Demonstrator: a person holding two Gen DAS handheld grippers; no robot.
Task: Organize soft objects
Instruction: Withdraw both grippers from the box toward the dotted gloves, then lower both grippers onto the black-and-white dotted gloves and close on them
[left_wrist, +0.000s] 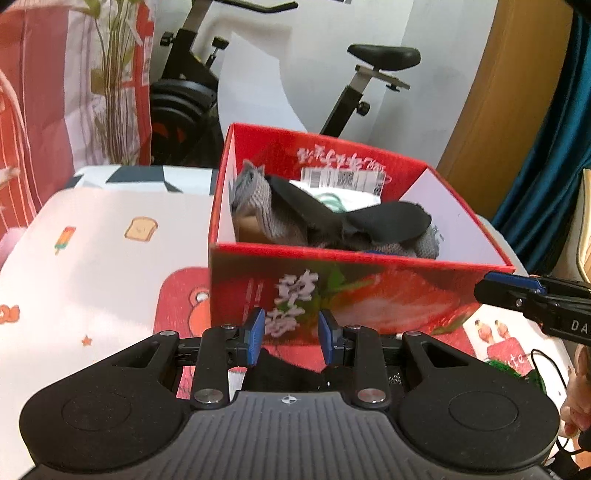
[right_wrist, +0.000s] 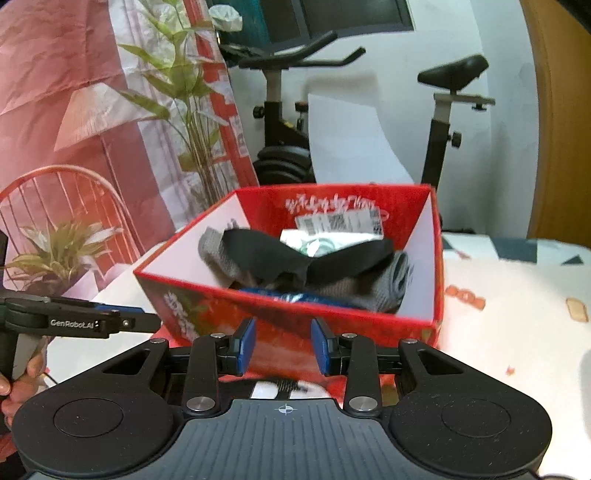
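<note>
left gripper (left_wrist: 291, 332) & right gripper (right_wrist: 283, 341) both spread, empty; glossy red cardboard box (left_wrist: 369, 291) w/ knit grey sock (left_wrist: 266, 206).

The box (left_wrist: 354, 295) stands on the table (left_wrist: 103, 229), toward its far edge. In the box lie a knit cloth (left_wrist: 258, 206), toward its left wall in the left wrist view, and a dark cloth (left_wrist: 354, 218) draped over it across the middle. Behind both, against the box's far wall, sits a packet (left_wrist: 332, 195), with a label (left_wrist: 343, 179) on that wall above it. Behind the box stands an exercise bike (left_wrist: 192, 88). Left of the box, beyond the table edge, hangs a printed backdrop (left_wrist: 66, 92). Right of the box is a curtain (left_wrist: 554, 155). Before the box, near its front wall, both grippers hover: the left gripper (left_wrist: 291, 330) and the right gripper (right_wrist: 283, 343).
</note>
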